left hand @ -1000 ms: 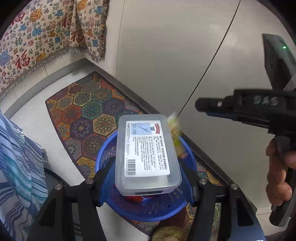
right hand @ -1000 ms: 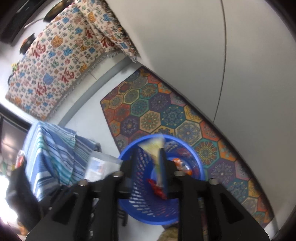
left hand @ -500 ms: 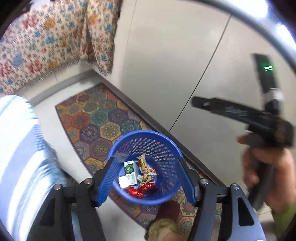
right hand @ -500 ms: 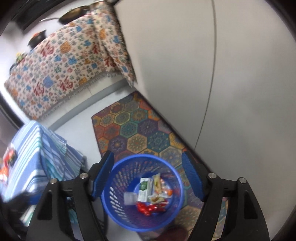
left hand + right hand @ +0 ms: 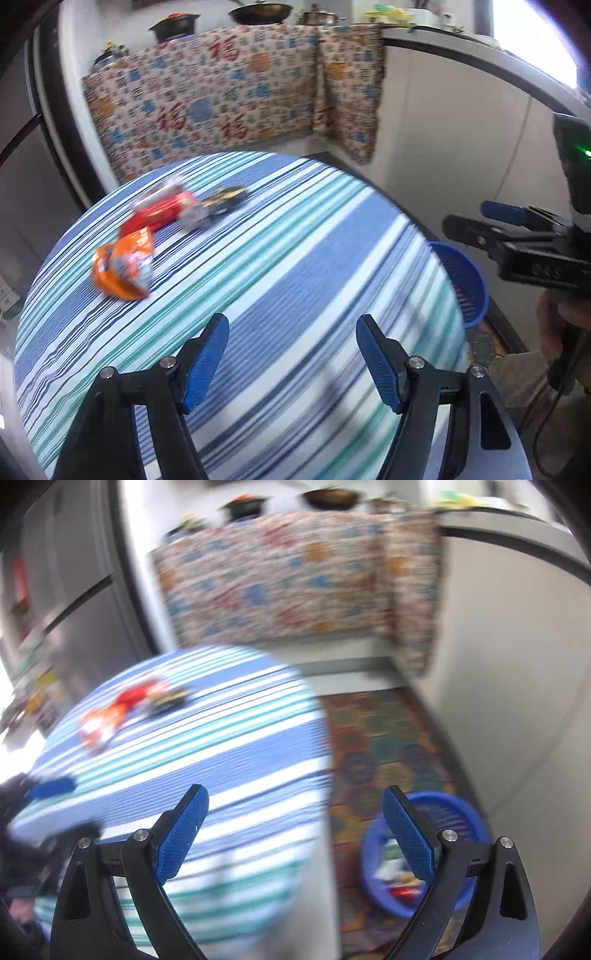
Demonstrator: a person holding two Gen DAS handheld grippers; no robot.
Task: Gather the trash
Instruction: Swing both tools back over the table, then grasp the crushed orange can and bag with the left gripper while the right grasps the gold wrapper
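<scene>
An orange wrapper, a red wrapper and a dark yellow-black wrapper lie on the far left of the blue-striped table. My left gripper is open and empty above the table's near part. My right gripper is open and empty over the table's right edge; it also shows in the left wrist view. The blue basket stands on the floor to the right of the table and holds several wrappers. The same wrappers show blurred in the right wrist view.
A patterned rug lies under the basket. A cloth-draped counter with pots stands behind the table. White cabinet fronts run along the right. A grey fridge stands at the left.
The left gripper let the clear plastic box drop into the basket, the right gripper let go of a wrapper there. Both grippers then swung up from the basket to face the table.
</scene>
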